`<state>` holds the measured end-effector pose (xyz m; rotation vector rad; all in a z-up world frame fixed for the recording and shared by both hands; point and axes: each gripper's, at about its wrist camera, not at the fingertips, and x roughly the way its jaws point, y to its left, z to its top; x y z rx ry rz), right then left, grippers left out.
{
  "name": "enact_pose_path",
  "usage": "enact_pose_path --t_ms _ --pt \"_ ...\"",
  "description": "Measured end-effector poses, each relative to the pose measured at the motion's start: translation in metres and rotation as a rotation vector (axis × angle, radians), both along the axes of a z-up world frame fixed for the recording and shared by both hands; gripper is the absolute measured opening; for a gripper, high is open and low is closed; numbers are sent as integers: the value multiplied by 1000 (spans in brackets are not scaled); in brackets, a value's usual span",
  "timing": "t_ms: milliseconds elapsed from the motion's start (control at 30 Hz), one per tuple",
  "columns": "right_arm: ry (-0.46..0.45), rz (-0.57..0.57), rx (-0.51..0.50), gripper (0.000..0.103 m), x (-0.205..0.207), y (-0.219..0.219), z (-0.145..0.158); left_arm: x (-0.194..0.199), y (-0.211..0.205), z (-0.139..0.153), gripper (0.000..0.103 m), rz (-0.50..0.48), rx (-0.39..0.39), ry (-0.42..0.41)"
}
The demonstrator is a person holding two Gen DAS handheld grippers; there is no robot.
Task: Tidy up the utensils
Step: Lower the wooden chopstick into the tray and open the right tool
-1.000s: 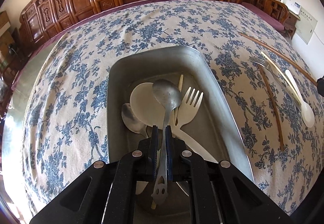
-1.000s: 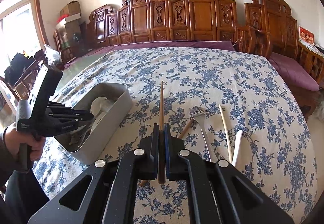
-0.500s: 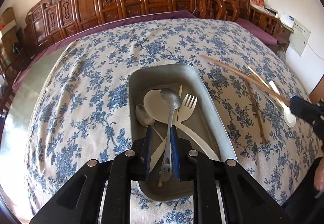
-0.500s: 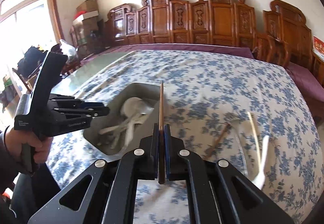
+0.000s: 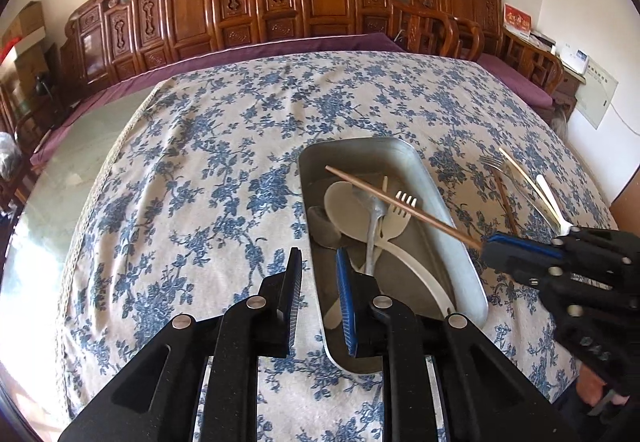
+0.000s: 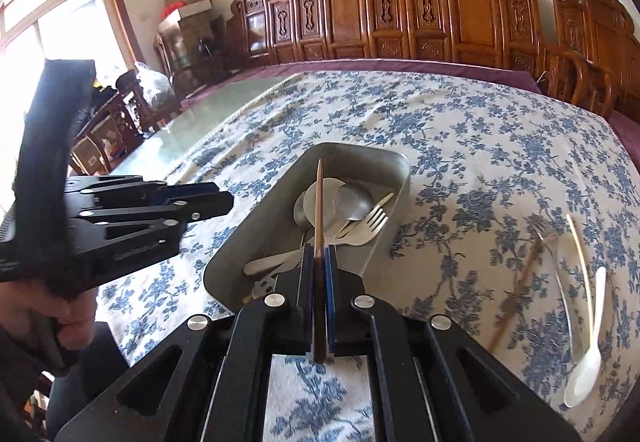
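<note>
right gripper (image 6: 317, 258): pinching a brown chopstick (image 6: 319, 202), its tip over the metal tray (image 6: 394, 166) | left gripper (image 5: 318, 274): jaws have just been opening, spread, nothing between them, at the tray's near left edge | tray: metal spoon (image 5: 372, 218), white fork (image 5: 396, 220), white spoon (image 5: 340, 202) inside | right of tray: fork (image 6: 546, 242), chopsticks, white spoon on cloth

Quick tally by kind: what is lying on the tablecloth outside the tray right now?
Forks: 1, the metal fork
Chopsticks: 2, the brown chopstick and the pale chopstick
Spoons: 1, the white spoon
Total: 4
</note>
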<state>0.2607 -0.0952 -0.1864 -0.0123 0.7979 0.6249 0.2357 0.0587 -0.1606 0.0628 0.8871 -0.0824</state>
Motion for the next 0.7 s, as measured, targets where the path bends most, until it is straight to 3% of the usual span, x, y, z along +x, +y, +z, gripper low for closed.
enact_pose_path --t_ms 700 --pt "51 15 -16 10 14 32 -37 -6 18 3 17 29 -13 -11"
